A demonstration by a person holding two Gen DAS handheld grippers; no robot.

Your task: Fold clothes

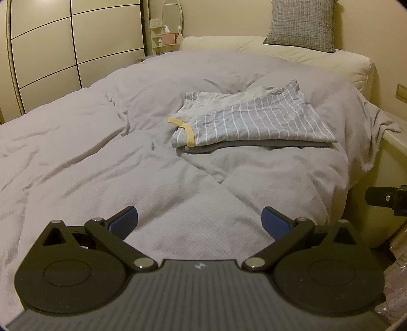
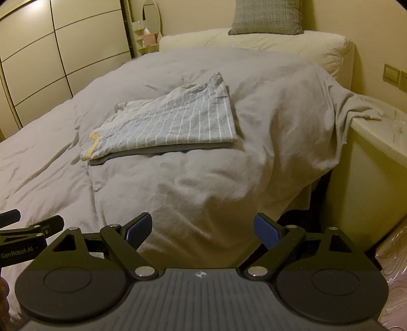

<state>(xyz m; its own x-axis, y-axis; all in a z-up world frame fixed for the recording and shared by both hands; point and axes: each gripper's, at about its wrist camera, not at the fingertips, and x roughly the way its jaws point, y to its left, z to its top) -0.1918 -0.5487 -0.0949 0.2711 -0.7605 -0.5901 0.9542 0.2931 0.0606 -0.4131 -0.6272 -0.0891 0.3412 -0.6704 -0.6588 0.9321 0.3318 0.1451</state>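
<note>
A folded grey shirt with thin white stripes and a yellow neck trim [image 1: 251,119] [image 2: 175,122] lies on the right half of the bed, on top of a darker grey folded garment [image 1: 229,147] [image 2: 162,150]. My left gripper [image 1: 199,221] hovers open above the near edge of the duvet, well short of the pile, with nothing between its blue pads. My right gripper [image 2: 202,229] is open too, over the bed's near right corner, empty. The left gripper's fingers [image 2: 30,224] show at the left edge of the right wrist view.
A grey wrinkled duvet [image 1: 101,152] [image 2: 267,107] covers the bed and hangs over its right side. A checked cushion [image 1: 302,23] leans on the cream headboard [image 1: 279,51]. A wardrobe [image 1: 63,38] stands left, a cream side cabinet [image 2: 368,157] right.
</note>
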